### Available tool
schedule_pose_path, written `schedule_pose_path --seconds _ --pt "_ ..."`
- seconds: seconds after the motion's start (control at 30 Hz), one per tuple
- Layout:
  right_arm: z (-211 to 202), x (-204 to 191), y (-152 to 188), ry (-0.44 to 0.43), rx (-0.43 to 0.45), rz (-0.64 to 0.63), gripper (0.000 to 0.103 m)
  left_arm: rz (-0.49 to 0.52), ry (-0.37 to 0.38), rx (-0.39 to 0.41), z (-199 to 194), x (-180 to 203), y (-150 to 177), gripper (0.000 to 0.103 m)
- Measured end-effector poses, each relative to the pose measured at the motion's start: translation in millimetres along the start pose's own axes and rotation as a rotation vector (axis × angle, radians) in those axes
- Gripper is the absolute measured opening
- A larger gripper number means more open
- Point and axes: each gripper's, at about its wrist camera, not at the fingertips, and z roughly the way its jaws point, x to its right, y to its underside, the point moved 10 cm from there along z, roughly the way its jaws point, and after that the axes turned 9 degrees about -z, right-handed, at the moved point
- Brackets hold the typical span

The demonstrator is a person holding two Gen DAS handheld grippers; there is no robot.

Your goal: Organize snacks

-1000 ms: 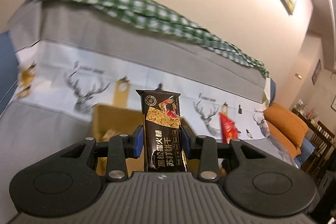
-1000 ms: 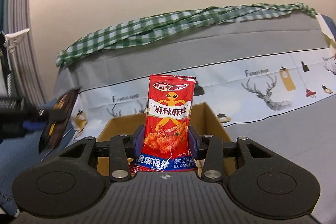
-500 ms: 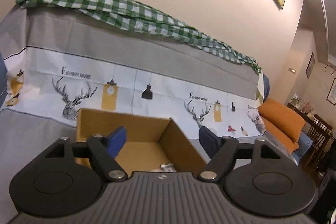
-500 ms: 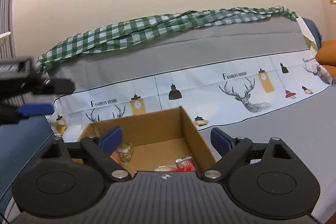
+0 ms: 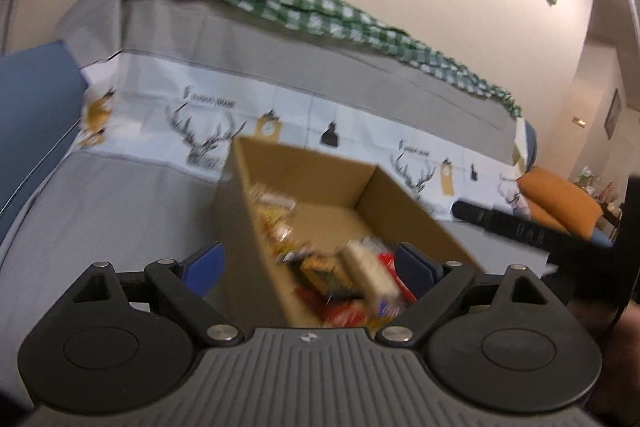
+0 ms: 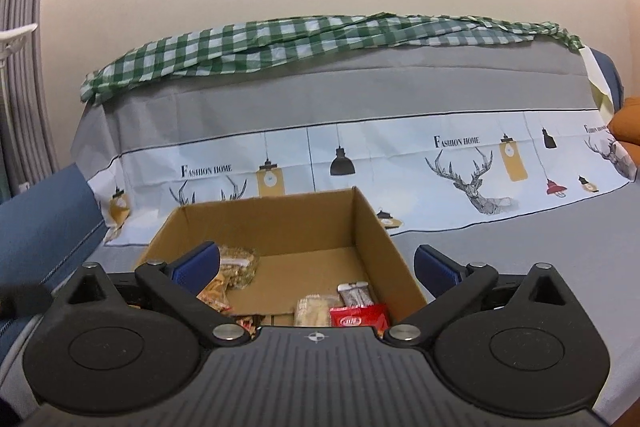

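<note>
Grey sheeting printed with deer and lamps covers the sofa (image 6: 520, 259), and a green checked cloth (image 6: 320, 35) lies along its back at 12 o'clock. An open cardboard box (image 6: 360, 227) sits on the seat, plain brown, its flaps out of sight. Snacks (image 6: 344, 307) lie on its floor: a red packet (image 6: 359, 315) at 6 o'clock, a pale wrapped biscuit bar (image 6: 312, 309) touching its left edge, a dark striped packet (image 6: 354, 293) just behind, and clear bags of golden pieces (image 6: 236, 267) at 9 o'clock against the left wall. The right hand-held gripper (image 6: 316, 263) hovers above the box's near edge, its blue pads spread wide, nothing between them. The left hand-held gripper (image 5: 310, 261) is likewise spread apart and empty, straddling the box's left wall (image 5: 256, 247); its view is blurred, the snacks there an indistinct heap.
</note>
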Motion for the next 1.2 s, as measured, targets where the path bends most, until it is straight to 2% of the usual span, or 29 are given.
schedule_pose_path --seconds 0.17,0.3,0.4,0.47,0.5,0.6,0.7,0.87,1.0,1.2 --pt "-5.7 -6.3 13.4 -0.006 -0.059 -0.004 0.102 0.010 -0.030 -0.035 -10.8 -8.1 30.5 0.094" --pt "-21.3 -10.2 33.3 -0.013 -0.089 0.017 0.102 0.056 -0.025 -0.023 -12.3 -2.8 33.7 0.094" --pt "-37.6 -12.0 51.3 -0.006 -0.093 0.022 0.102 0.057 -0.032 -0.045 -10.1 -4.4 38.1 0.094" --pt "-44.1 -14.9 58.8 -0.010 -0.111 0.041 0.102 0.059 -0.033 -0.074 -6.2 -5.2 41.7 0.099" --pt "-45.3 -17.4 57.2 -0.015 -0.112 0.043 0.102 0.058 -0.027 -0.085 -5.0 -4.9 43.3 0.103" --pt "-44.6 -26.7 53.8 -0.024 -0.085 0.001 0.102 0.062 -0.027 -0.121 -0.6 -3.5 48.5 0.103" --pt "-35.3 -33.8 61.3 -0.024 -0.128 -0.024 0.102 0.082 -0.049 -0.139 3.3 -3.6 52.6 0.103" --pt "-31.1 -37.7 63.1 -0.031 -0.137 -0.040 0.102 0.055 -0.085 -0.193 11.5 -9.4 58.9 0.103" --pt "-29.6 -38.2 64.3 -0.034 -0.140 -0.050 0.102 0.059 -0.114 -0.188 13.2 -10.6 58.1 0.103" --pt "-29.5 -38.0 65.3 -0.034 -0.143 -0.048 0.102 0.066 -0.118 -0.177 12.2 -9.3 57.4 0.103"
